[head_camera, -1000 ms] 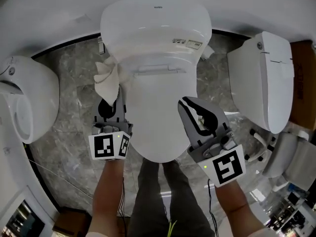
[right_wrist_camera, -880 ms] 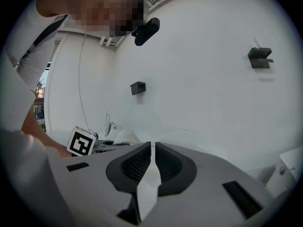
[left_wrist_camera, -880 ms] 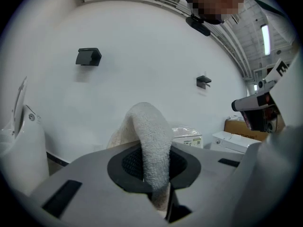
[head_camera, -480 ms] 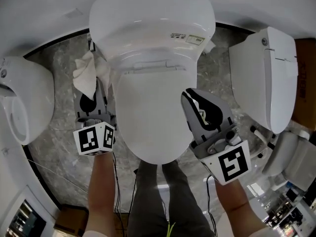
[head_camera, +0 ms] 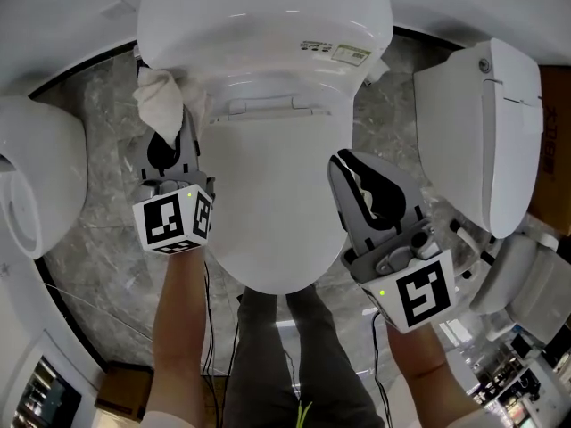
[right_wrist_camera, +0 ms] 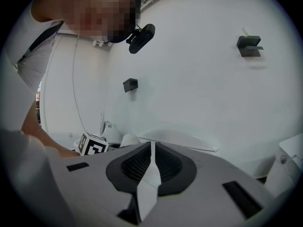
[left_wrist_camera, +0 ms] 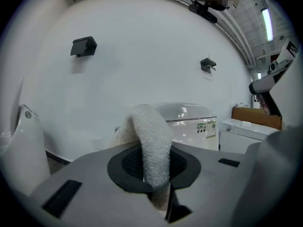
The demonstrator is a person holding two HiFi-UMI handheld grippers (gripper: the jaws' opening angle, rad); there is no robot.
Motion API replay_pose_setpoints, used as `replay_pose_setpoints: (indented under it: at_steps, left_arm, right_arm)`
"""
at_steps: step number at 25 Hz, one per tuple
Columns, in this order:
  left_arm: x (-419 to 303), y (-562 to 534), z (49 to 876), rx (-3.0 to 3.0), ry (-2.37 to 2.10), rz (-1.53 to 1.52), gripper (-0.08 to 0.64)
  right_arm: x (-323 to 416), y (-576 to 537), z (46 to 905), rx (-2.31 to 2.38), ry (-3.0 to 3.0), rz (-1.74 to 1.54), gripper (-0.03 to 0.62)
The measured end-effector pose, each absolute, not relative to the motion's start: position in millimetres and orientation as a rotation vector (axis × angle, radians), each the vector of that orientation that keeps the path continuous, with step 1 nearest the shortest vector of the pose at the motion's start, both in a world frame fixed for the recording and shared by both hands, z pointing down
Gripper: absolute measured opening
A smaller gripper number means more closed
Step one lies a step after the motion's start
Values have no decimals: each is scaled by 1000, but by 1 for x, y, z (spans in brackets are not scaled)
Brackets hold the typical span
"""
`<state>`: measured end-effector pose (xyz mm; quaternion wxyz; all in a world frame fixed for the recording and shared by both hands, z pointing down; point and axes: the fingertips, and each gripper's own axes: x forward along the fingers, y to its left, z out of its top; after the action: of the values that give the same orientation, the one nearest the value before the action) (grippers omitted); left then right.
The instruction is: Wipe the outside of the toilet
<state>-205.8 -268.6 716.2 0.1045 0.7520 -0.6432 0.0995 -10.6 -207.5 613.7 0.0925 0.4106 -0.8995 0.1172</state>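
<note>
Jaws of the left gripper (head_camera: 171,143) clamp one cloth (head_camera: 159,96) beside the toilet (head_camera: 268,212) (right gripper (head_camera: 343,162): jaws together)

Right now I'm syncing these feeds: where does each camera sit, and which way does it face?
Head view: on the person's head, facing steeply down at the toilet; both arms show, the left tool shut on a cloth, the right tool shut.
Left gripper view: on the left tool, facing along its jaws and the cloth toward the wall.
Right gripper view: on the right tool, facing over its empty jaws across the toilet; the left arm shows.
Shared: head and right gripper views show the left tool's cube.
</note>
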Motion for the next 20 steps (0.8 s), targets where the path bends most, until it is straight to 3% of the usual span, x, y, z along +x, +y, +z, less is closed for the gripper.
replay_pose_setpoints:
  at_steps: [20]
  left_arm:
    - [-149,-304,739,2294,-1775,391,61]
  right_arm:
    - [34,-203,625,1264,-2655,378,52]
